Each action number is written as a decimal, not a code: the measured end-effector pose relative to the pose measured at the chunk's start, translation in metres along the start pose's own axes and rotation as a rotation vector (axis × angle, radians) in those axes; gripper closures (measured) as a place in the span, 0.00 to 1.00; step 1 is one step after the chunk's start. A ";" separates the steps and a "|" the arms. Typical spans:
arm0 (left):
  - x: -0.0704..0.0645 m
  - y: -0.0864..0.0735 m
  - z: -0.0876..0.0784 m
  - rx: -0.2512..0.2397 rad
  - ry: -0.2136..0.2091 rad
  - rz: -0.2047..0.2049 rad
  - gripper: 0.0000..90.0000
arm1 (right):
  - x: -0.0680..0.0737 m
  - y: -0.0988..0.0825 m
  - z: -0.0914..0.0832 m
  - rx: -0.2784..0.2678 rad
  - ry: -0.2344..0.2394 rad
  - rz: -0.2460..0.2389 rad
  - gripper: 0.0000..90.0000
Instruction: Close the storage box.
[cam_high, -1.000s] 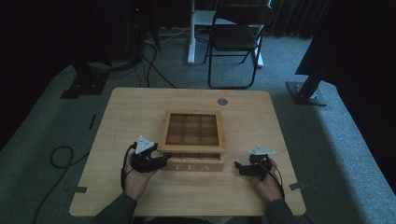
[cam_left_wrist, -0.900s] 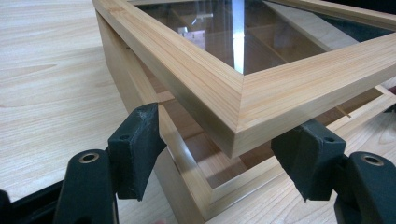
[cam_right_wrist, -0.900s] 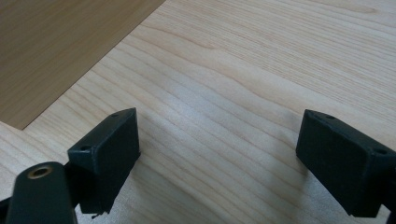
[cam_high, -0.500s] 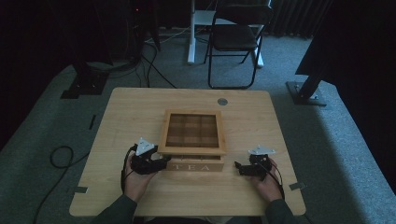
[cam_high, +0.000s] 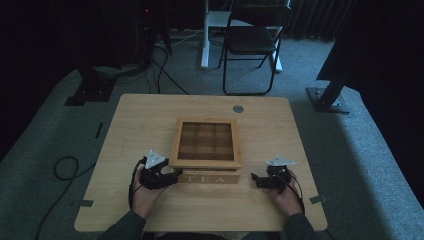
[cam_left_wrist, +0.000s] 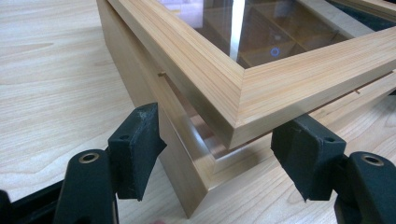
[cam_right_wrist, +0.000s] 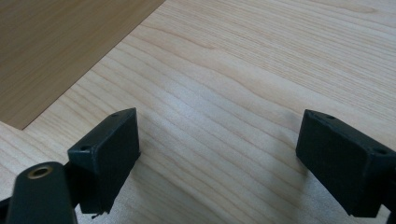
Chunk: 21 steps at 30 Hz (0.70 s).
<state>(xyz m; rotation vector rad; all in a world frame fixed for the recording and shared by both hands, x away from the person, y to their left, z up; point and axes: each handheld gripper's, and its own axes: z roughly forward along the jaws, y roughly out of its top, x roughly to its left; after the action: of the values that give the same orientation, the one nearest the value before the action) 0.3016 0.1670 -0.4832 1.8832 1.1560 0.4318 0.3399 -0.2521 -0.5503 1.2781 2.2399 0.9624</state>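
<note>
Sitting near the front of the desk (cam_high: 150, 115), the tea box (cam_high: 205, 145) has a glass lid (cam_left_wrist: 261, 84). The left gripper (cam_left_wrist: 215, 158) has its jaws spread around the lid's corner, not pinching it. A good lift probably needs them squeezing the lid's edge. The right gripper (cam_right_wrist: 219, 163) waits with its jaws spread beside the box

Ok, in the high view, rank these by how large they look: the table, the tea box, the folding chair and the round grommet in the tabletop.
Largest to smallest:
1. table
2. folding chair, though it stands farther from the camera, so its true size is unsure
3. tea box, close to the chair in apparent size
4. grommet
</note>
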 end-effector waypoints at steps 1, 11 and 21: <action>0.000 0.000 0.000 0.000 0.001 0.000 0.37 | 0.000 0.000 0.000 0.000 0.000 0.001 0.14; 0.001 -0.006 -0.001 0.011 -0.004 -0.002 0.37 | 0.000 0.000 0.000 0.000 0.000 0.000 0.14; 0.002 -0.010 0.000 0.032 0.009 0.001 0.36 | 0.000 0.000 0.000 0.000 0.000 0.000 0.14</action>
<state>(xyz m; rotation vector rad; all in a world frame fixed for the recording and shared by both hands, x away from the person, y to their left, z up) 0.2970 0.1708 -0.4918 1.9112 1.1744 0.4255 0.3399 -0.2521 -0.5503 1.2784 2.2397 0.9623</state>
